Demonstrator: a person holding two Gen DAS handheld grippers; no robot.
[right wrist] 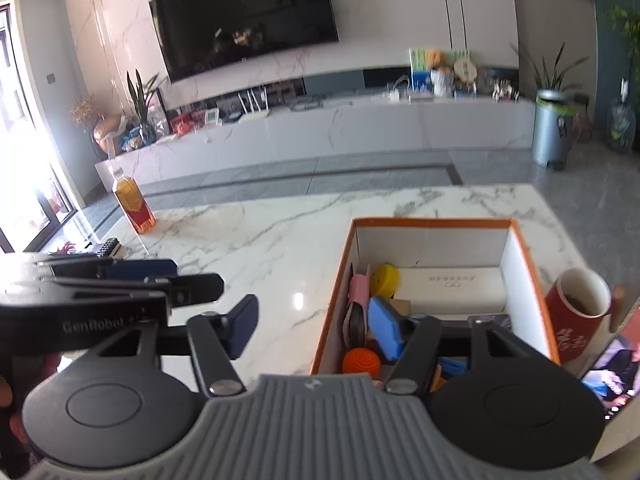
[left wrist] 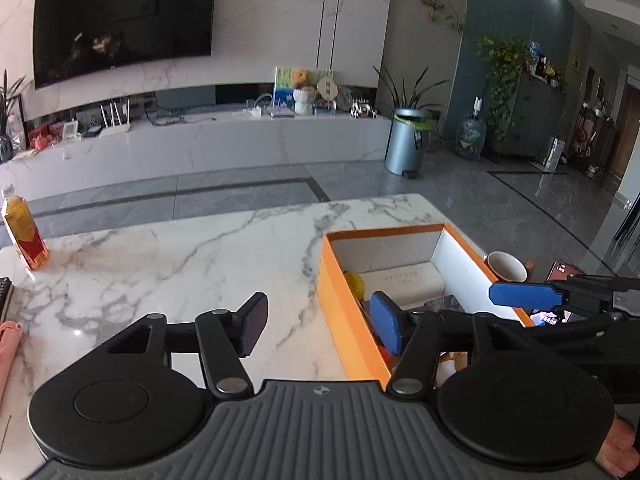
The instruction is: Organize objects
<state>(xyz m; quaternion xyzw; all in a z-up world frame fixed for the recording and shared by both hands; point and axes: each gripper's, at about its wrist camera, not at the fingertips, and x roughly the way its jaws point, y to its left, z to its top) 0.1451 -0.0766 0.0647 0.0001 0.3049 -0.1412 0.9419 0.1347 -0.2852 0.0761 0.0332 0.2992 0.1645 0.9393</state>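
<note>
Left wrist view: left tool (left wrist: 322, 326) and right tool (right wrist: 314, 326) both gaped wide, nothing held, above the orange box's (right wrist: 532, 276) near-left corner. Orange ball (right wrist: 361, 361) and yellow piece (right wrist: 385, 279) sat inside, likely sorted; bottle (right wrist: 134, 204) stood well left on the tabletop (right wrist: 256, 240).

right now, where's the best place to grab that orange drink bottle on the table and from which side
Grip the drink bottle across its labelled body, coming in level from the box side. It stands upright with bare table around it, and its cap looks too narrow for a steady hold.
</note>
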